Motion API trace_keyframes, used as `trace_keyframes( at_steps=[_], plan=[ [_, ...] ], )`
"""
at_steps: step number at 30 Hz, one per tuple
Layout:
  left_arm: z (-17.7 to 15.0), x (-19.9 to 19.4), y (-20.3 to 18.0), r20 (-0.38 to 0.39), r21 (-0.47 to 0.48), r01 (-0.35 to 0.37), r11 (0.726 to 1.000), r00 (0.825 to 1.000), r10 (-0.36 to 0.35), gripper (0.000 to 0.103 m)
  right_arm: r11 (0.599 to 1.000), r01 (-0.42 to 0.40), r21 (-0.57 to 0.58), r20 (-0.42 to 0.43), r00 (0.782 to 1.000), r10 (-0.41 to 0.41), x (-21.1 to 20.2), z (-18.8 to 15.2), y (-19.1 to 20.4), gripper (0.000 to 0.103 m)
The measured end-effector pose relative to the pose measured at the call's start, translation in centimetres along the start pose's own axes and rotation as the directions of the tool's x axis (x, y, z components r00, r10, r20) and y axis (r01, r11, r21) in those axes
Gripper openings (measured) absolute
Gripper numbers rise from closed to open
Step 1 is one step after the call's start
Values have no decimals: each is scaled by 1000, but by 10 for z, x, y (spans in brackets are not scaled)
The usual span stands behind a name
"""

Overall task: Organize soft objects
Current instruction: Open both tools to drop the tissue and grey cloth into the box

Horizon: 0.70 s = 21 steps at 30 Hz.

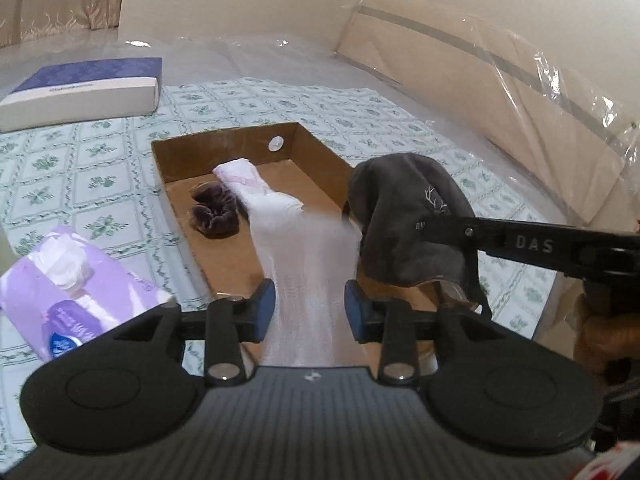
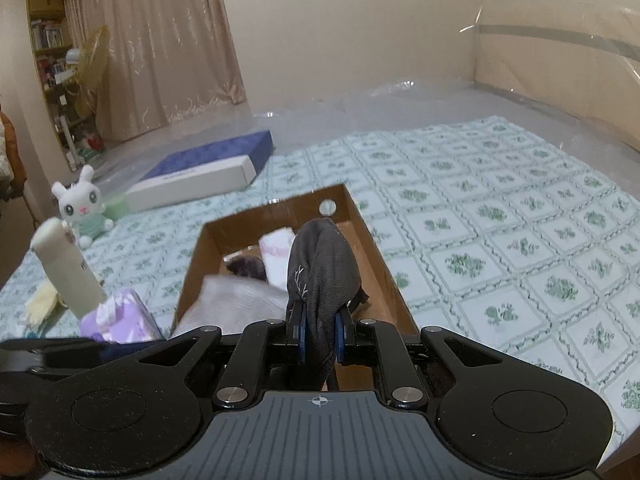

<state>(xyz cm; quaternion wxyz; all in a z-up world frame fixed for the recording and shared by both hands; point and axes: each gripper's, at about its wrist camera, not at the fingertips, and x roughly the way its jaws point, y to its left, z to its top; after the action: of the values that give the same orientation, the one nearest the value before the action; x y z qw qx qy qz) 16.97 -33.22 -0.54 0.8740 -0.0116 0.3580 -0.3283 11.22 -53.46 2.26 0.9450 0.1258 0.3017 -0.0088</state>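
Dropping white cloth (image 1: 308,264) into box (image 1: 320,152); grey cap (image 2: 324,276) next.
Left gripper (image 1: 310,304) parted, cloth loose between; right gripper (image 2: 320,336) pinching cap. Could snag cloth, dragging it out.

my left gripper (image 1: 310,308) points down and forward, jaws parted. my right gripper (image 2: 320,334) does likewise, near the left's right side, jaws pinched on dark cloth (image 2: 324,276).

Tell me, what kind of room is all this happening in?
Probably a room in someone's home, maybe a bedroom: long beige curtains, a crowded bookshelf, and a floral quilted cover where a toy rabbit sits.
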Motion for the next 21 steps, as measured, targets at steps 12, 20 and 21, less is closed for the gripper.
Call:
trace_keyframes(
  at_steps=[12, 20, 21],
  plan=[
    [-15, -35, 10, 22, -7, -23, 1000, 999, 23, 34, 1000, -31, -3, -28, 999, 31, 10, -17, -3, 57],
    [-32, -59, 24, 20, -26, -59, 998, 998, 59, 34, 998, -13, 66, 43, 999, 11, -12, -20, -14, 63],
    [-34, -62, 26, 20, -30, -65, 997, 998, 66, 34, 997, -15, 71, 46, 999, 12, -16, -21, -14, 63]
  ],
)
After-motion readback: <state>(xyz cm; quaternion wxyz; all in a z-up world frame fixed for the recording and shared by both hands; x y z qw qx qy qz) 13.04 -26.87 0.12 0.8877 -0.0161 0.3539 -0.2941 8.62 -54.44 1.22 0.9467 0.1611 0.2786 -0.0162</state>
